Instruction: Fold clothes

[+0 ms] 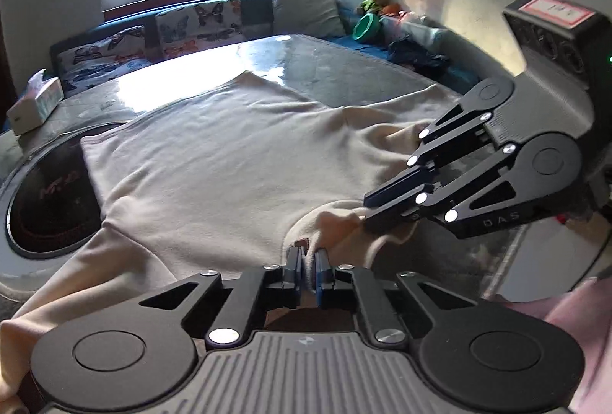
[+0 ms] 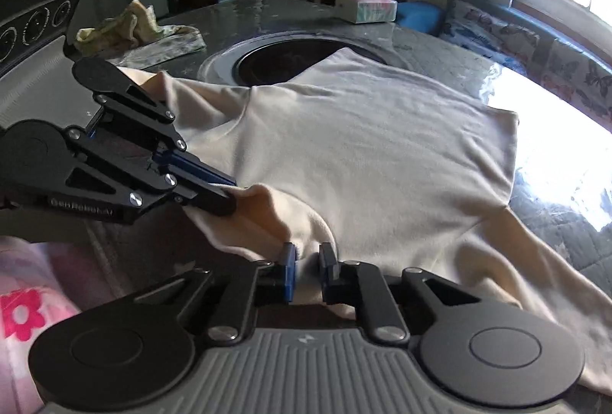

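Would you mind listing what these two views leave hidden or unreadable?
- Left wrist view: the cream shirt near hem is covered by the left hand-held gripper.
- Left wrist view: the red label on the right hand-held gripper is too blurred to read.
- Right wrist view: window glare washes out the table.
- Right wrist view: the shirt's lower sleeve is cut off by the frame edge.

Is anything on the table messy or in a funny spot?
Yes. The cream shirt lies over part of the round black burner sunk in the table, and a crumpled yellowish cloth sits at the far corner.
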{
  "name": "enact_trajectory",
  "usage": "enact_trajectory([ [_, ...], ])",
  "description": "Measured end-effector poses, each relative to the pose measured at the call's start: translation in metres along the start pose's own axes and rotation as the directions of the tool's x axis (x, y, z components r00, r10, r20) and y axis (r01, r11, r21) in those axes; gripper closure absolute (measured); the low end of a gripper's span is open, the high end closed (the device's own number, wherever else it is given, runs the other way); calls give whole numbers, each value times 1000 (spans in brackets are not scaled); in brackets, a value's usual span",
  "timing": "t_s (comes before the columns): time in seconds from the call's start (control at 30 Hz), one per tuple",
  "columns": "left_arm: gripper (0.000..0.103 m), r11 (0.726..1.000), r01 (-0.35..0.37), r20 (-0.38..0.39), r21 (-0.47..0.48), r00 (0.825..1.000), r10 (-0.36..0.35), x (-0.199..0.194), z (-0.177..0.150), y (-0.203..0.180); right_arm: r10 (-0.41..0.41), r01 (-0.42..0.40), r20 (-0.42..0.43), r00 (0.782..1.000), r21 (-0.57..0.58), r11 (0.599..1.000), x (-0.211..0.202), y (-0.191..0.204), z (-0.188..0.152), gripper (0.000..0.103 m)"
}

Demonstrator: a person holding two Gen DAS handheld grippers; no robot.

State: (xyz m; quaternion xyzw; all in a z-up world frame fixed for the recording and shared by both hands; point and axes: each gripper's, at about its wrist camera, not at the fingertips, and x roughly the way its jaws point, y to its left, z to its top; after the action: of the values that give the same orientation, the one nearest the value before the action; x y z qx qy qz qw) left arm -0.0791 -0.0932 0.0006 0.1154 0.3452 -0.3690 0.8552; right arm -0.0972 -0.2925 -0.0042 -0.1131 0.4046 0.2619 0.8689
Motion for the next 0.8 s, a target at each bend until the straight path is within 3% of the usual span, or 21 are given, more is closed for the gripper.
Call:
enact_trajectory([
  [0.13,91,999,23,-24,-22,999,-24,0,-4,7,62,-62,-11,998,13,998,-6,-7,2,85],
  [0.27,82,997,56,36,-53,998,-54,-18,3,19,116,-119,70,991,35,992,-23,-16,17,85],
  [0.4,83,993,12,80,-120,997,-2,-21,11,35,107,-110,79,991,44,993,-5,-17,27,85],
  [0.5,83,986,-25,55,-167,998,35,-5,12,41,97,-102,83,992,51,994,10,-19,35,85],
  [0.67,82,988,-30,14,-152,999,32,3,-3,36,100,-102,59,993,36,994,32,-13,37,85],
  [0.77,68,969,-66,21,-238,997,73,-12,-17,46,98,-98,43,994,-14,995,36,-3,28,78],
  [0.8,68,958,-93,28,-272,994,104,-20,-22,51,91,-90,45,995,-32,995,35,0,27,78],
])
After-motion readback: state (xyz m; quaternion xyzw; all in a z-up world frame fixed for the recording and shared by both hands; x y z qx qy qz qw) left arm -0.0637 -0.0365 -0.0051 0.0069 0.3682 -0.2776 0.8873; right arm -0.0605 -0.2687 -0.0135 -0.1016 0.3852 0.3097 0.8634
